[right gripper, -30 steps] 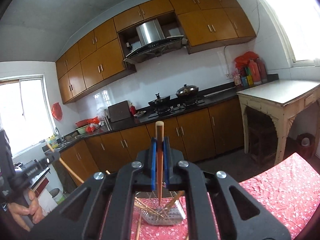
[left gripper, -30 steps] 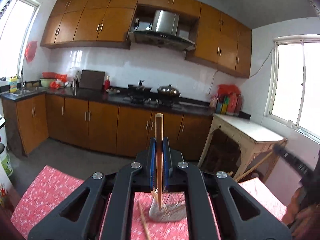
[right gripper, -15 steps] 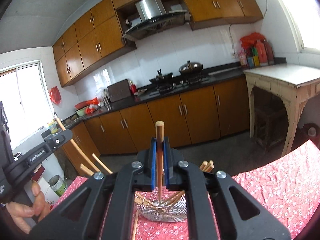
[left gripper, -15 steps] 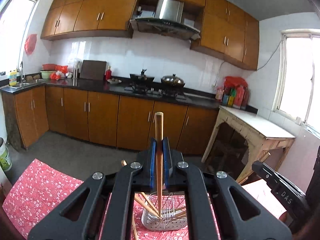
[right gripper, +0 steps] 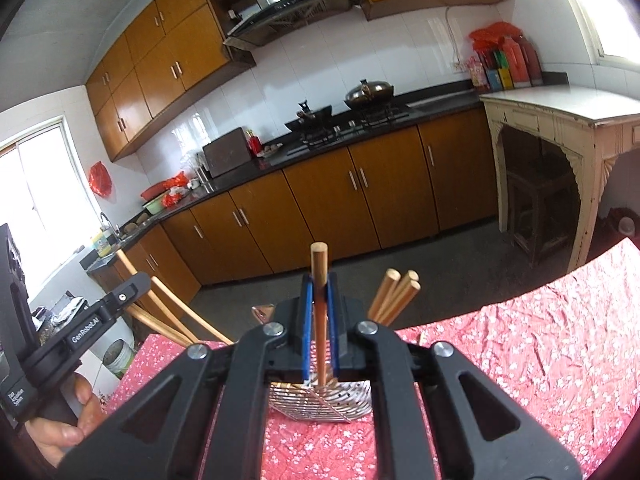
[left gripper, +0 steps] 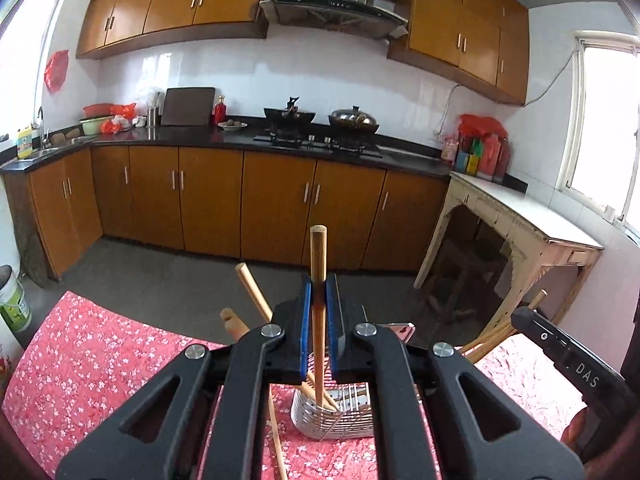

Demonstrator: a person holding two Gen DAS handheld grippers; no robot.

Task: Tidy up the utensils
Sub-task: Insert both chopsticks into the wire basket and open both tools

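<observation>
My left gripper [left gripper: 319, 292] is shut on a wooden chopstick [left gripper: 318, 264] held upright, its lower end inside a metal wire utensil basket [left gripper: 332, 416] on the red floral tablecloth [left gripper: 92, 368]. My right gripper [right gripper: 319, 292] is shut on another upright wooden chopstick [right gripper: 319, 272] whose tip reaches into the same basket [right gripper: 320, 400]. Several more chopsticks [right gripper: 394, 294] lean in the basket. One chopstick [left gripper: 277, 436] lies on the cloth beside it. The other gripper shows at the edge of each view, the right one [left gripper: 568, 360] and the left one [right gripper: 92, 320].
Behind the table are brown kitchen cabinets [left gripper: 208, 196], a black counter with a stove and pots [left gripper: 320, 128], and a white side table [left gripper: 520, 216] at the right. A white bucket [left gripper: 14, 300] stands on the floor at the left.
Both grippers have moved closer over the basket and lowered, each still shut on its chopstick. The chopstick tips now sit inside the basket, and the views tilted down slightly.
</observation>
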